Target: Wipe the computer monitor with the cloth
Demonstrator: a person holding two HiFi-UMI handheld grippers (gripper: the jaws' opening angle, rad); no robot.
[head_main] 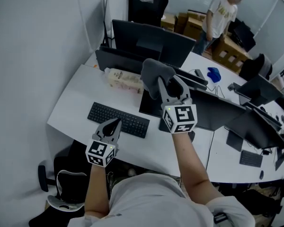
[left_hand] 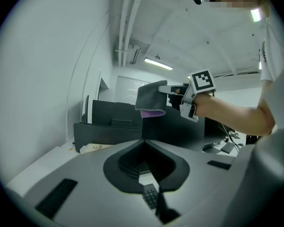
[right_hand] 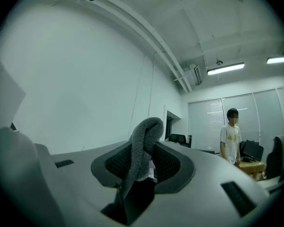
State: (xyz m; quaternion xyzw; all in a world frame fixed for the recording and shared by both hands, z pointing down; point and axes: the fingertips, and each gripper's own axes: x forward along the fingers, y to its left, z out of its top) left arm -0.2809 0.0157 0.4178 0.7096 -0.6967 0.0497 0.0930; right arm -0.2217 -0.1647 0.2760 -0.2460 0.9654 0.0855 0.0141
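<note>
While your right gripper (head_main: 171,85) is clamped on the grey cloth (head_main: 155,73), you hold it raised in front of you, above the near upper corner of the dark computer monitor (head_main: 213,111); I cannot tell whether the cloth touches the screen; in the right gripper view the cloth bunches up between the two jaws and folds over to one side; from the left gripper view a purple face shows on its lower edge. Your left gripper (head_main: 115,123) hangs low and near your body, over the front edge of the white tabletop (head_main: 75,103); its jaws are drawn together with nothing between them, and through the slit you see a little of the black keyboard (head_main: 118,119); the keyboard lies flat on the tabletop, just left of the monitor. Behind the keyboard a pale soft packet (head_main: 124,79) lies on its side by the dark divider; what it holds cannot be read. Across the room, cardboard boxes (head_main: 191,23) stand stacked on the floor; their contents do not show; a person (head_main: 221,13) in a light shirt stands beside them.
</note>
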